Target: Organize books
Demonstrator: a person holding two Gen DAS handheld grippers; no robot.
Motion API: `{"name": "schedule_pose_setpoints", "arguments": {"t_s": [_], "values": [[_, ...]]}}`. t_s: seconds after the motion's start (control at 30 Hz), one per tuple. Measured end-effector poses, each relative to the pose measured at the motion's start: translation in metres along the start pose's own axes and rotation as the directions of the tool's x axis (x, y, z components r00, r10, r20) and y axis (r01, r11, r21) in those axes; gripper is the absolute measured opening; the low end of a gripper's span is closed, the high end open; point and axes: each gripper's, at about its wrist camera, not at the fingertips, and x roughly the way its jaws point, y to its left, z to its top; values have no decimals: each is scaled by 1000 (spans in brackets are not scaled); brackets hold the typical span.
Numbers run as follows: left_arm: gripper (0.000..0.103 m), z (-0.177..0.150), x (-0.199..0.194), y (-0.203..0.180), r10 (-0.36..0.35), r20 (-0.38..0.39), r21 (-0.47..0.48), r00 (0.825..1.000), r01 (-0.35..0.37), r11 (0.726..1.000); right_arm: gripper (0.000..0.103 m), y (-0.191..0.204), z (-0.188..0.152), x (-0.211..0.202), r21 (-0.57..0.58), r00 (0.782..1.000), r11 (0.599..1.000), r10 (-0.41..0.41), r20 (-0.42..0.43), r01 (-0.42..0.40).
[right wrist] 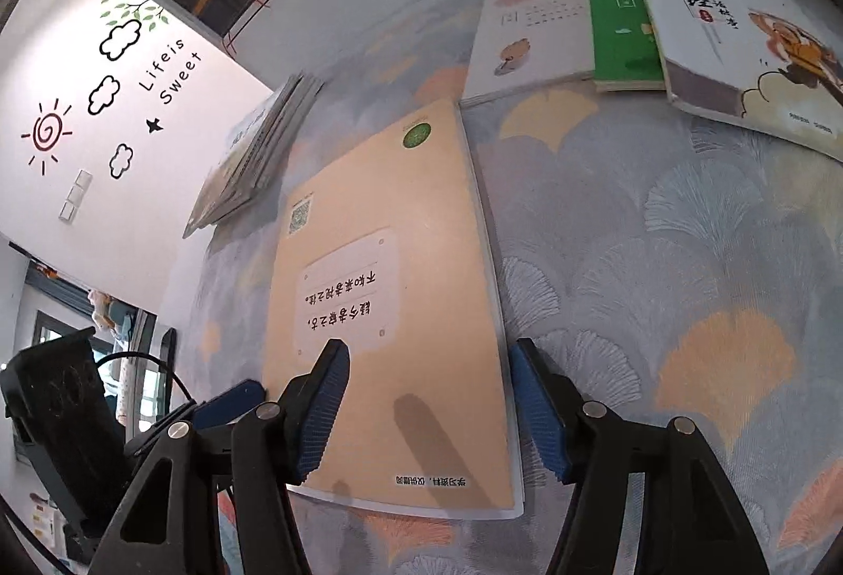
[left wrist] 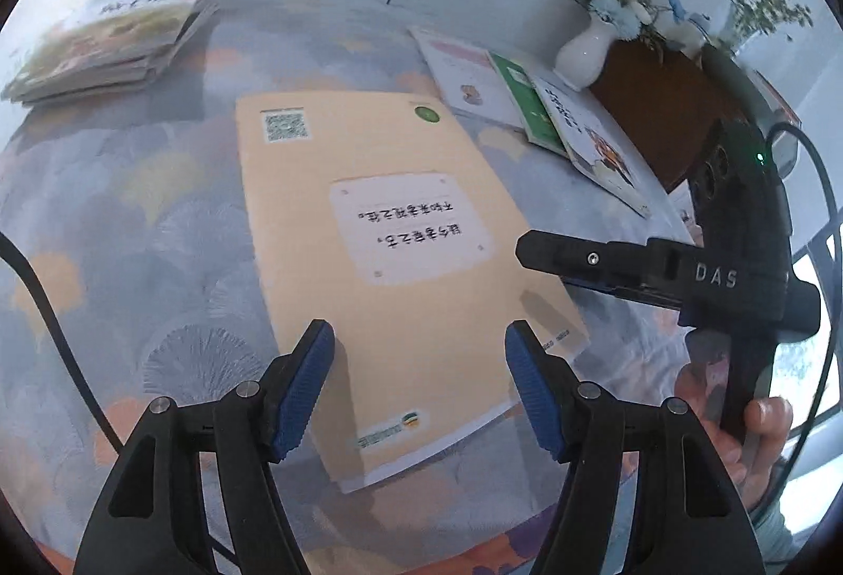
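You are holding both hand-held grippers over a pale orange book (left wrist: pixel 390 269) lying flat on the bench (left wrist: pixel 131 232) — the left hand-held gripper (left wrist: pixel 420 382) and right hand-held gripper (right wrist: pixel 428 403) both spread apart, gripping nothing. A book stack (left wrist: pixel 113 40) and three overlapping books (right wrist: pixel 627 32) are lying beyond.

- Support: table under a cloth (left wrist: pixel 131 259) with a ginkgo-leaf print in grey, blue and orange.
- Centre of frame: peach-cover book (left wrist: pixel 379 259) lying flat, back cover up.
- Upper left: stack of thin books (left wrist: pixel 116 42) on the cloth.
- Upper right: three overlapping books in a row: white one (left wrist: pixel 463 74), green one (left wrist: pixel 527 106), illustrated one (left wrist: pixel 595 143).
- Far upper right: white vase (left wrist: pixel 585 53) with blue flowers, beside a dark wooden block (left wrist: pixel 664 100).
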Motion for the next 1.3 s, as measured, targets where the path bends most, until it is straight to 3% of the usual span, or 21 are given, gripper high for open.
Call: {"name": "schedule_pose_setpoints", "arguments": {"t_s": [0.2, 0.27, 0.33, 0.43, 0.53, 0.6, 0.67, 0.77, 0.93, 1.07, 1.2, 1.3], "values": [[64, -3, -15, 9, 139, 72, 0, 988, -140, 990, 59, -21, 5, -5, 81, 995, 992, 96, -13, -95], [64, 0, -11, 21, 168, 28, -27, 985, -167, 986, 56, -20, 4, -4, 78, 996, 993, 91, -13, -90], [64, 0, 1, 30, 160, -41, -59, 986, -162, 985, 55, -13, 2, -3, 50, 998, 997, 61, -10, -60], [64, -3, 1, 20, 172, -28, -20, 985, -172, 985, 53, -1, 0, -2, -18, 1000, 1000, -13, 1, 13], [66, -7, 1, 11, 105, -25, 2, 994, -105, 994, 53, 12, -6, 1, -100, 996, 991, -83, 24, 85], [65, -9, 1, 6, 122, -8, 5, 992, -122, 992, 53, 12, -9, 2, -114, 995, 989, -93, 34, 96], [65, -11, -1, 11, 93, 13, -15, 996, -93, 996, 53, 9, -9, 1, -119, 995, 988, -90, 48, 95], [65, -10, -1, 16, 61, 9, -30, 998, -61, 998, 53, -2, -7, -1, -78, 999, 997, -24, 41, 27], [65, -10, 0, 11, 117, 21, 4, 993, -117, 993, 57, -24, -2, -7, 83, 989, 986, 146, -3, -146], [67, -9, -7, 34, 8, 36, -89, 999, -4, 996, 60, -14, 0, -24, 105, 974, 968, 227, 23, -228], [65, -8, -27, 63, -101, 81, -193, 992, 115, 974, 61, 16, 4, -49, 97, 950, 945, 306, 61, -311], [65, -13, -64, 78, -75, 169, -211, 983, 110, 971, 62, 52, 6, -55, 56, 930, 929, 364, 48, -367]]}}
